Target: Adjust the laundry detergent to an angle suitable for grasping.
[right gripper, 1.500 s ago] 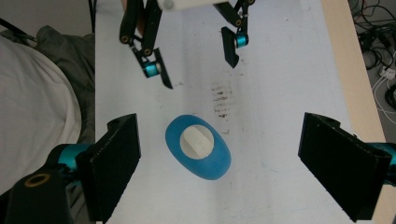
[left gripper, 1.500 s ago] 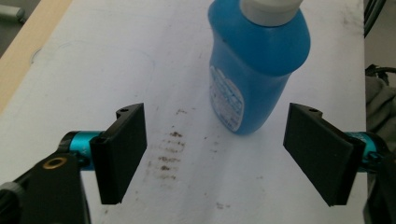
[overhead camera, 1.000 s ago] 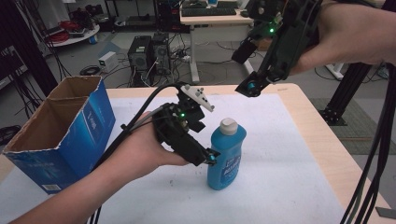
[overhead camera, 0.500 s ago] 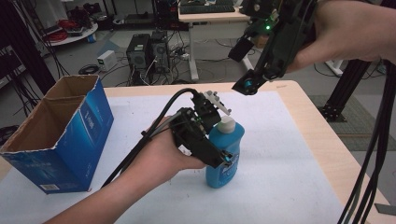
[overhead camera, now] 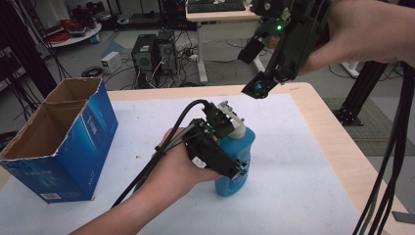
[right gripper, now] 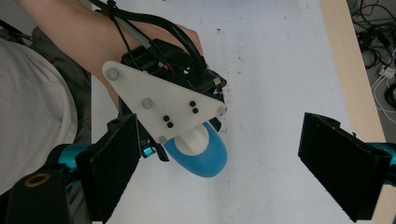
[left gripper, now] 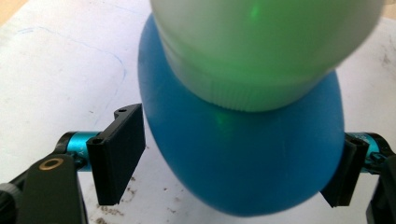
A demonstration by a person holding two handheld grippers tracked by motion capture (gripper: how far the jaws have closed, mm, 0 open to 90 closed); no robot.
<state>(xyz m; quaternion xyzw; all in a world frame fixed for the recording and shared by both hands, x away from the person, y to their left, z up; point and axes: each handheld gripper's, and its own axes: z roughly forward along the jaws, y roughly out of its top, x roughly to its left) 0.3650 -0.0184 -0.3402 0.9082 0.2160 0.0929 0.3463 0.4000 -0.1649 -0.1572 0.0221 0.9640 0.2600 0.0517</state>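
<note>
Left gripper (overhead camera: 240,169), nearest the person, now straddles the blue bottle (overhead camera: 235,171) from above; a second ago it was beside the bottle, reaching in from the left. In the left gripper view its jaws stand spread, one pad (left gripper: 119,156) just off the bottle's (left gripper: 243,158) left flank with a sliver of mat between, the other at or nearly at the right flank, so it has not yet clamped. That change suggests the approach is finished and the grasp comes next: closing on the body below the white cap (left gripper: 266,46).

The bottle stands upright near the middle of the white mat (overhead camera: 313,166), as before. To the left, near the mat's edge, sits an open blue box (overhead camera: 83,142), probably where the bottle is headed.

Farther off and higher, the right gripper (overhead camera: 259,88) hangs over the far right of the table, a little higher than earlier, jaws wide apart and holding nothing; its own view looks down on the left gripper's grey plate (right gripper: 163,105) and the bottle.

Beyond the wooden table edge (overhead camera: 342,142) lie a grey floor, computer towers (overhead camera: 154,51), cables and another desk (overhead camera: 215,14).
</note>
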